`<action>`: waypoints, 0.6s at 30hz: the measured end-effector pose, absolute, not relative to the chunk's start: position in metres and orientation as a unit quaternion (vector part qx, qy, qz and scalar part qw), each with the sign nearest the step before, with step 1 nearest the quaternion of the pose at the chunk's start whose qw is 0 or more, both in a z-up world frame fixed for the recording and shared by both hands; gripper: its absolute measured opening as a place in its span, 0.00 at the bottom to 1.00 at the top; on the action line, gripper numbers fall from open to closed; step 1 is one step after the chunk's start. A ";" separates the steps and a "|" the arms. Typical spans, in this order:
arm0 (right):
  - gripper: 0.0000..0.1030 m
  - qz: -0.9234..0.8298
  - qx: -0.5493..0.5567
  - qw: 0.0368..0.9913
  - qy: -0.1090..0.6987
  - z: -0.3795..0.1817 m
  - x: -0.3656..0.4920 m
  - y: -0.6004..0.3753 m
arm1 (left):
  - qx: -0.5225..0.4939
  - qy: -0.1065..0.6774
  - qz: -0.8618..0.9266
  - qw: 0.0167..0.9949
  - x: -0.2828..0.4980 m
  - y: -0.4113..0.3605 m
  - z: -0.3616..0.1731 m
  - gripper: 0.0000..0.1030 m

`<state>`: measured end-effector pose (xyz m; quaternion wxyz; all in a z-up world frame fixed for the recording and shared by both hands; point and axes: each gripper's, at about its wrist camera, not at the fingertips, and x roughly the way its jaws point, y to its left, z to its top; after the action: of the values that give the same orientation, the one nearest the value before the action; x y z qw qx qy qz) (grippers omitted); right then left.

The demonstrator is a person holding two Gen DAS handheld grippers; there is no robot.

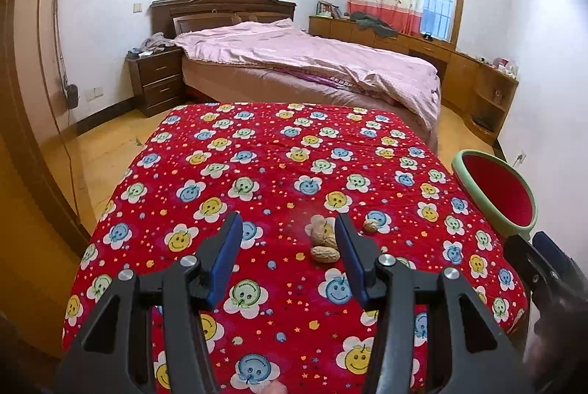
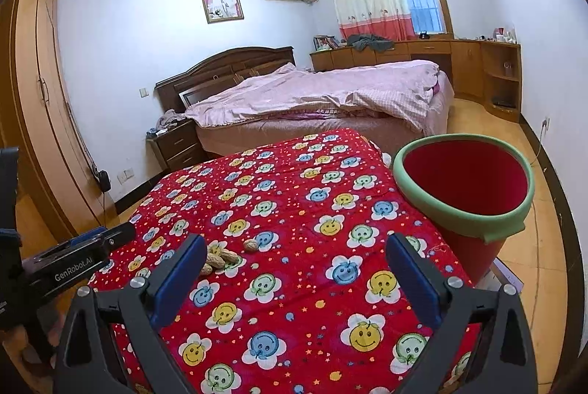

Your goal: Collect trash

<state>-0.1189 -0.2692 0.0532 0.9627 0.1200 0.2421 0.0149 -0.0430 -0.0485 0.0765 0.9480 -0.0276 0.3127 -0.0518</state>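
A low table draped in a red quilted cloth printed with smiling flower faces (image 1: 257, 151) fills the near part of both views, and on it lies a small cluster of tan peanut shells (image 1: 323, 241), with one more shell (image 1: 371, 225) lying a little apart to the right of them. The left gripper (image 1: 288, 234) hangs over the near half of the cloth with its blue-padded jaws parted about halfway and nothing between the pads; the cluster of shells sits just ahead of it, right beside the inner face of its right finger, which hides part of the pile. In the right wrist view the right gripper (image 2: 296, 256) stands spread wide and holds nothing, and the same peanut shells (image 2: 220, 258) lie off to its left, just beyond the tip of its left finger, with the separate shell (image 2: 251, 246) slightly farther back. A round red waste bin with a pale green rim (image 2: 465, 228) stands at the right edge of the table, farther away than the right gripper and well apart from the shells.
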 end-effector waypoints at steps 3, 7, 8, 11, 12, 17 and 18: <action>0.97 0.013 0.119 0.962 0.244 0.050 -0.118 -0.269 | -0.029 0.317 -0.050 0.947 -0.041 -0.048 0.073 0.51; 0.97 0.013 0.123 0.961 0.247 0.047 -0.118 -0.270 | -0.026 0.316 -0.045 0.947 -0.041 -0.049 0.070 0.51; 0.97 0.013 0.123 0.961 0.248 0.046 -0.118 -0.270 | -0.026 0.316 -0.044 0.947 -0.041 -0.050 0.070 0.51; 0.97 0.013 0.125 0.960 0.250 0.045 -0.117 -0.270 | -0.026 0.315 -0.043 0.948 -0.041 -0.050 0.070 0.51; 0.97 0.014 0.125 0.960 0.251 0.045 -0.118 -0.271 | -0.025 0.315 -0.041 0.948 -0.041 -0.050 0.070 0.51; 0.97 0.013 0.129 0.959 0.252 0.044 -0.119 -0.272 | -0.022 0.309 -0.038 0.950 -0.042 -0.051 0.070 0.51; 0.97 0.013 0.129 0.959 0.252 0.044 -0.119 -0.272 | -0.022 0.309 -0.038 0.950 -0.042 -0.051 0.070 0.51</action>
<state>-0.1188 -0.2723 0.0440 0.9590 0.1288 0.2522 0.0129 -0.0421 -0.0509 0.0695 0.9501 -0.0217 0.3088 -0.0381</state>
